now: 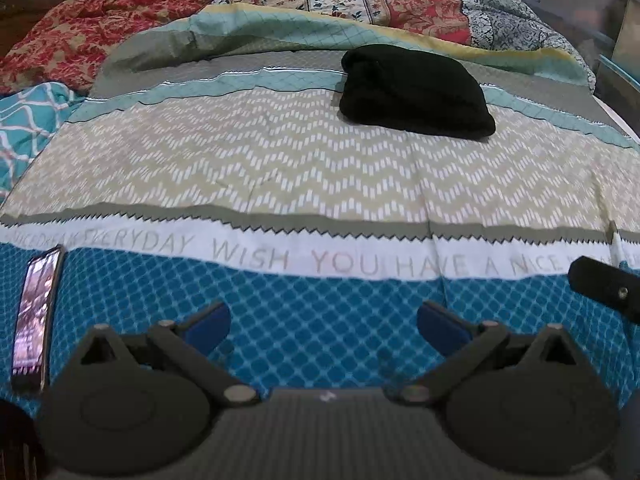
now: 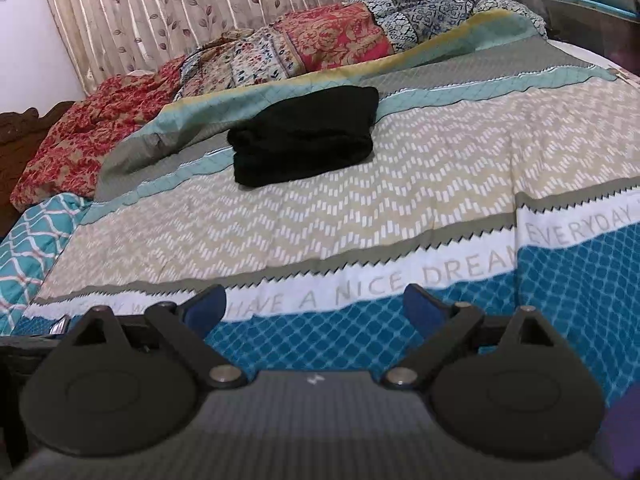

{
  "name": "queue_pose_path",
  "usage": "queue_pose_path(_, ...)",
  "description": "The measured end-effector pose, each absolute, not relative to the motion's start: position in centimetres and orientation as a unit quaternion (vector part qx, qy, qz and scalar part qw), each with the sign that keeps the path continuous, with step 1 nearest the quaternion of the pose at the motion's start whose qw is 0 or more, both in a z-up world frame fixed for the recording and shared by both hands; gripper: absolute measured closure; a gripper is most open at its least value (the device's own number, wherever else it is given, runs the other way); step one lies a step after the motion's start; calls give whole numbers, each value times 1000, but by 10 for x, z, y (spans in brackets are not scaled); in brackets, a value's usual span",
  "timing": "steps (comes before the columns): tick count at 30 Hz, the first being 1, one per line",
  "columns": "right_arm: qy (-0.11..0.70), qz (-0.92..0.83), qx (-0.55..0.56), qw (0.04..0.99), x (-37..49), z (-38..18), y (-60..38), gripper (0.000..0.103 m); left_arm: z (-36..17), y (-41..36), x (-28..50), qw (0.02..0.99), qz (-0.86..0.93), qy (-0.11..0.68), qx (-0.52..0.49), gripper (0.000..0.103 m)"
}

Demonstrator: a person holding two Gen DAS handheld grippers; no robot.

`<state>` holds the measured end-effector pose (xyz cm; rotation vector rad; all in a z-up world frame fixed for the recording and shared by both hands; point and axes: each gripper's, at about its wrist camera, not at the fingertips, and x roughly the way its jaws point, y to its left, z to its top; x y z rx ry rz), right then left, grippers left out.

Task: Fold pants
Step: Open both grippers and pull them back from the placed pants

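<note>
1. A pair of black pants (image 1: 416,90) lies folded into a compact bundle on a bed (image 1: 320,168), at about 1 o'clock in the left wrist view and 12 o'clock in the right wrist view (image 2: 306,134).
2. The left claw (image 1: 323,328) is released, its blue-padded fingers (image 1: 208,326) spread wide over the teal lattice band of the bedspread, well apart from the pants and grasping nothing.
3. The right claw (image 2: 315,308) is likewise released and empty, its fingers (image 2: 206,308) parted above the white band printed "HAVE A NICE DREAM EVERYDAY."
4. A phone (image 1: 36,316) lies on the bedspread at 9 o'clock of the left claw.
5. A dark part at 3 o'clock in the left view (image 1: 604,286) is possibly the other claw's body; the edge distortion leaves that unclear.
6. Rumpled patterned quilts (image 2: 280,52) are heaped at the far side of the bed, before a leaf-print curtain (image 2: 180,4).
</note>
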<state>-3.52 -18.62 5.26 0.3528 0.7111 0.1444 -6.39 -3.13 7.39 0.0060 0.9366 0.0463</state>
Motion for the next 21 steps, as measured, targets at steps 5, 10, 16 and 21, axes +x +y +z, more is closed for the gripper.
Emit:
queue_pose_path(5,345,71,168,921,-48,53,-179,6,73,-38,-77,895,27,444,16,0)
queue_pose_path(10,351,64,181,916,-51,49,-183,6,76,-43,-83,900,25,434,33,0)
queue_pose_path(16,358,41,149,921,-68,50,-196,6,84,-51,-82,906,1,423,11,0)
queue_pose_path(21,339,-71,87,934,-130,54,-247,7,82,-70,-72,903,-34,428,17,0)
